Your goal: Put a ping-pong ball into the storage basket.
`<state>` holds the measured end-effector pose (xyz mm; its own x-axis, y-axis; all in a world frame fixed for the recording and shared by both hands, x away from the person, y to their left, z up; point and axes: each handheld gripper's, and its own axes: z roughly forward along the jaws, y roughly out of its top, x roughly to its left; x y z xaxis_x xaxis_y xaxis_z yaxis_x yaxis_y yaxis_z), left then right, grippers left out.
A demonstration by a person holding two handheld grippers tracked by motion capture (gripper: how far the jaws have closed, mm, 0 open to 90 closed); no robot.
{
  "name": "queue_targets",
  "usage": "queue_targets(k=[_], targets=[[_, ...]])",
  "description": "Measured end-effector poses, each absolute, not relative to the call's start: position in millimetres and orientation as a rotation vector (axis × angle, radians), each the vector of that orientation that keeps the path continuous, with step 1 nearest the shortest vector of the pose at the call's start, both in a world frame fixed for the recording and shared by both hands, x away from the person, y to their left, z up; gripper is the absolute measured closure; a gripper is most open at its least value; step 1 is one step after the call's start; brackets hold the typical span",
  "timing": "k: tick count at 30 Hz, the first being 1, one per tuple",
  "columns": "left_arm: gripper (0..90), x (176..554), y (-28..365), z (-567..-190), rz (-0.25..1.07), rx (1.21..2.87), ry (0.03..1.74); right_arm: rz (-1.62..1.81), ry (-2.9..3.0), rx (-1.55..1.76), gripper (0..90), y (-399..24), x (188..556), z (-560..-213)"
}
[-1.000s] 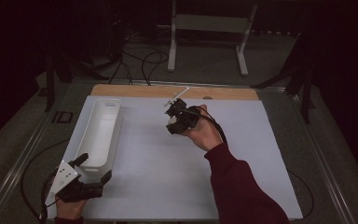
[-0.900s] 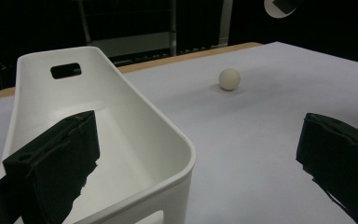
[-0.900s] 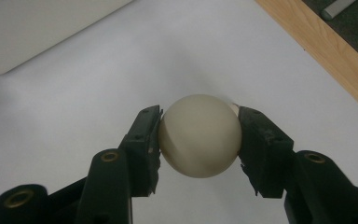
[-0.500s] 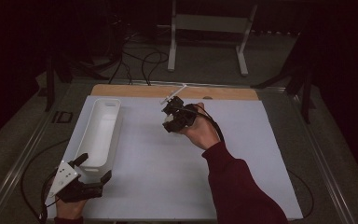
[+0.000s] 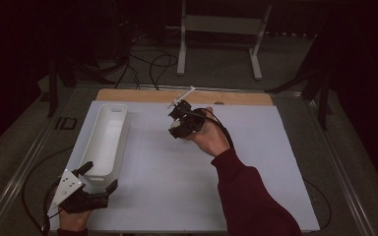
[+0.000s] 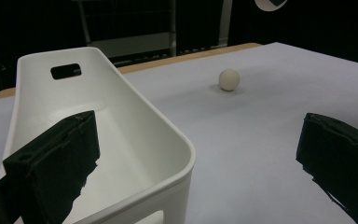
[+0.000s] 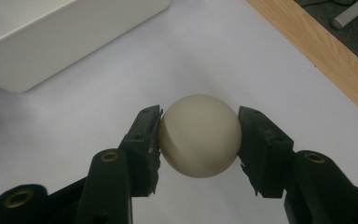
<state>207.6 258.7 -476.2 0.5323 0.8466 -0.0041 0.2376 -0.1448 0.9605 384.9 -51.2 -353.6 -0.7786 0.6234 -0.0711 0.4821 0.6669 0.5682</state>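
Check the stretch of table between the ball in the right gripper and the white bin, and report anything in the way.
Nothing visible blocks it. The right gripper is shut on the ball, and bare white table lies between it and the white bin. The left gripper sits at the bin's near end, jaws open, off that line.

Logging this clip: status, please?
Right gripper shut on cream round ball. Left gripper open, one jaw inside long white plastic bin. Bare white tabletop between ball and bin.
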Motion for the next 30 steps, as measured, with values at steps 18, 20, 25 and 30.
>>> queue_targets(k=[18, 20, 25, 30], targets=[[0.0, 207, 259, -476, 0.692, 1.669, 0.926, 0.851, 2.634, 0.866, 50.4, -44, 385, -350], [0.0, 207, 259, -476, 0.691, 1.669, 0.926, 0.855, 2.634, 0.856, 50.4, -44, 385, -350], [0.0, 207, 259, -476, 0.691, 1.669, 0.926, 0.878, 2.631, 0.860, 50.4, -41, 384, -350], [0.0, 207, 259, -476, 0.692, 1.670, 0.925, 0.886, 2.633, 0.855, 50.4, -39, 384, -350]])
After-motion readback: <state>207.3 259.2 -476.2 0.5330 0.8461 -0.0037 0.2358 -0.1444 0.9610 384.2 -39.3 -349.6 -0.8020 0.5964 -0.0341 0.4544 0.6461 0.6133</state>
